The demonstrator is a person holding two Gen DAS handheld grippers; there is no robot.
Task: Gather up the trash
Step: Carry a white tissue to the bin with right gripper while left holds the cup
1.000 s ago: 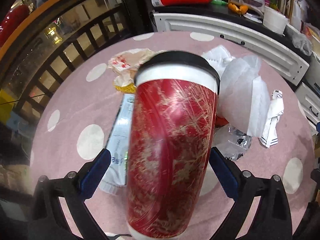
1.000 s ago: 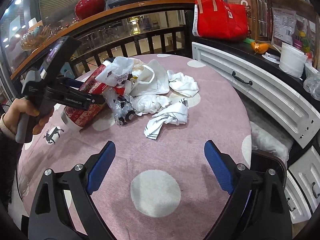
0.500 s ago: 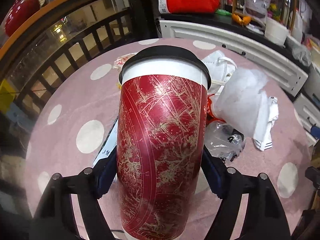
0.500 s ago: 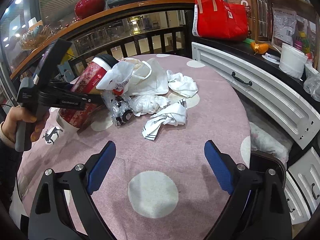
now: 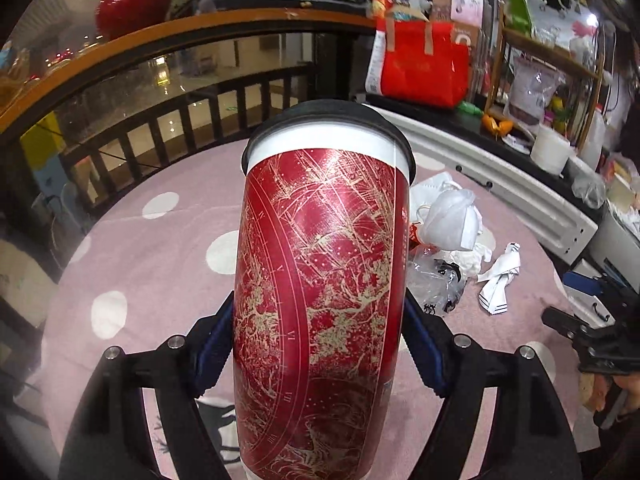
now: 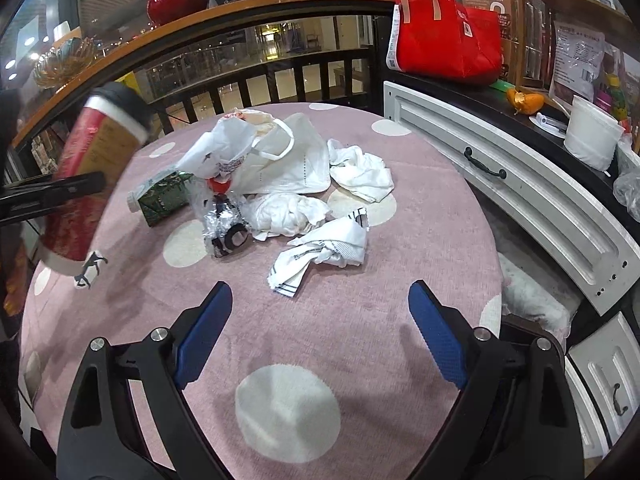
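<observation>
The left gripper (image 5: 318, 344) has just closed and pinches the red cup (image 5: 320, 300), lifted above the pink table (image 5: 160, 248). In the right view, the right gripper (image 6: 320, 332) is spread and empty; trash pile (image 6: 288, 184) lies ahead.

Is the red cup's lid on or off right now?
On. The black lid caps the red cup held in the left hand-held gripper; the right wrist view shows it seated too.
</observation>
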